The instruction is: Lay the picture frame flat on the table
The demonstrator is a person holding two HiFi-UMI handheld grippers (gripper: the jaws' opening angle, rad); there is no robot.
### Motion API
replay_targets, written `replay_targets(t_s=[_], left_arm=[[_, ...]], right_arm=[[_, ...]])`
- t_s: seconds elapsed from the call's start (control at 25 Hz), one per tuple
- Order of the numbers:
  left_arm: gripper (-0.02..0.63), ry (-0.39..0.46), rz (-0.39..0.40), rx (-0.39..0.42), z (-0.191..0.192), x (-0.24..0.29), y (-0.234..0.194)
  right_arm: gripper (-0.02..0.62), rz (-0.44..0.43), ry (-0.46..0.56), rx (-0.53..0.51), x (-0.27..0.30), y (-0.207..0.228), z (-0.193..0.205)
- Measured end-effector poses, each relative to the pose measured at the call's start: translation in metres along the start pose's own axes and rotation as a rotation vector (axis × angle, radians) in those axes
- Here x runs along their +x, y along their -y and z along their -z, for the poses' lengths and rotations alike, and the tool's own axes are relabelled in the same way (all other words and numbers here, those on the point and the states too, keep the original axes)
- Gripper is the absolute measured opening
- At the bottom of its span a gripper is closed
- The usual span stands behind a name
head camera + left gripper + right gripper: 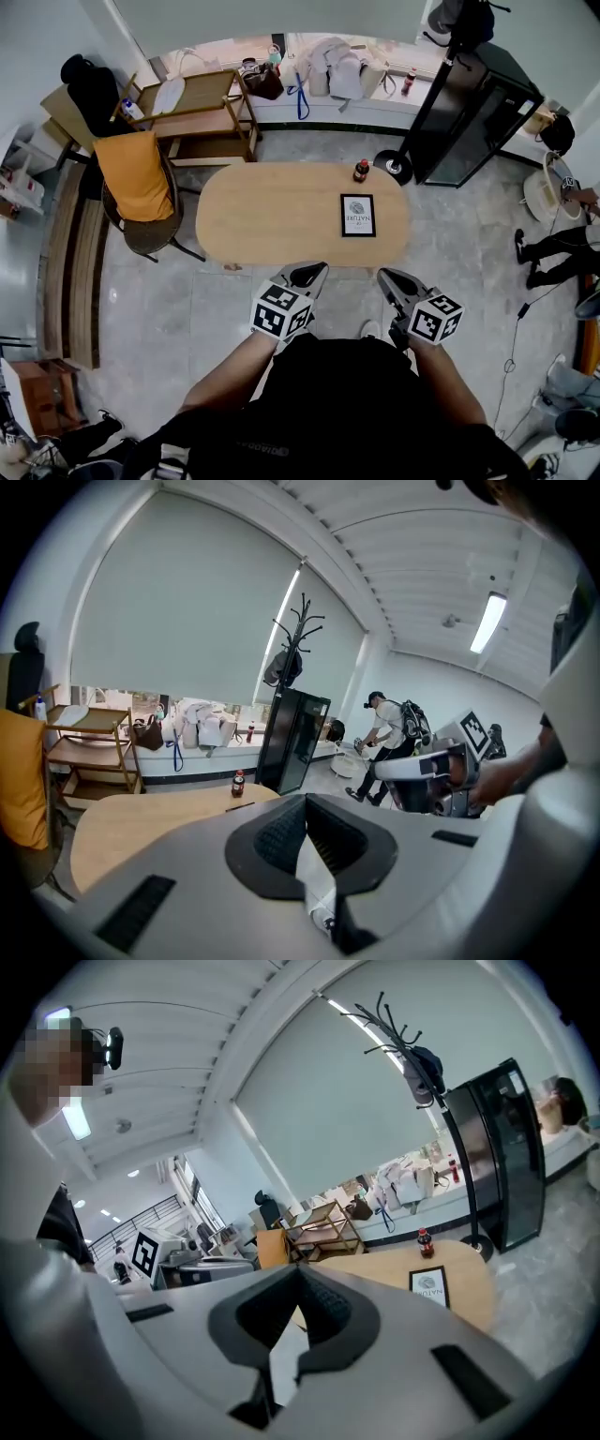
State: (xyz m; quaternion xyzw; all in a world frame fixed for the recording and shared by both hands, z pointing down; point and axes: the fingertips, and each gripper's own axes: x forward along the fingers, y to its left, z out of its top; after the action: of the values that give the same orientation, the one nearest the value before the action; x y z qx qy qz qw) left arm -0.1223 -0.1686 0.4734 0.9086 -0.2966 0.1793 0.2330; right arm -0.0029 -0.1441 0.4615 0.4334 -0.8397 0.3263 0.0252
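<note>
Oval tabletop (pixel 272 211) on a tiled floor (pixel 469 246); picture frame (pixel 357 215) lies flat toward its right end, near a bottle (pixel 361 171). Left gripper (pixel 314 272) and right gripper (pixel 386 277) hover before it, jaws together, empty.

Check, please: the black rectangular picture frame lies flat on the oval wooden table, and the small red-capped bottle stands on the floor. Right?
Not the floor: the small red-capped bottle stands on the oval wooden table, beyond the black rectangular picture frame, which lies flat. The head view shows it.
</note>
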Motion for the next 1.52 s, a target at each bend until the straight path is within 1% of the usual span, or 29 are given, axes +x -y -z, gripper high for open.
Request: replay_targets(t_s=[0.12, 0.24, 0.36, 0.56, 0.76, 0.96, 1.52], left_arm=[[0.005, 0.031, -0.012, -0.023, -0.009, 0.016, 0.019], [0.005, 0.039, -0.006, -0.008, -0.012, 0.029, 0.043], [0.005, 0.018, -0.014, 0.011, -0.009, 0.041, 0.059], [0.005, -0.013, -0.030, -0.011, -0.001, 0.047, 0.073], [0.005, -0.034, -0.033, -0.004, 0.004, 0.051, 0.081], [0.005, -0.037, -0.034, 0.006, 0.003, 0.051, 0.085], [0.005, -0.045, -0.039, 0.019, 0.006, 0.040, 0.080]], right_arm=[[0.002, -0.015, -0.009, -0.031, -0.017, 0.010, -0.006], [0.002, -0.023, -0.006, -0.053, -0.036, 0.020, -0.011], [0.002, -0.027, -0.005, -0.065, -0.049, 0.032, -0.010], [0.002, -0.048, 0.013, -0.025, -0.067, 0.044, -0.004], [0.002, -0.044, 0.019, -0.013, -0.072, 0.053, 0.003], [0.002, -0.042, 0.025, -0.037, -0.073, 0.051, 0.003], [0.002, -0.056, 0.035, -0.028, -0.067, 0.041, 0.004]])
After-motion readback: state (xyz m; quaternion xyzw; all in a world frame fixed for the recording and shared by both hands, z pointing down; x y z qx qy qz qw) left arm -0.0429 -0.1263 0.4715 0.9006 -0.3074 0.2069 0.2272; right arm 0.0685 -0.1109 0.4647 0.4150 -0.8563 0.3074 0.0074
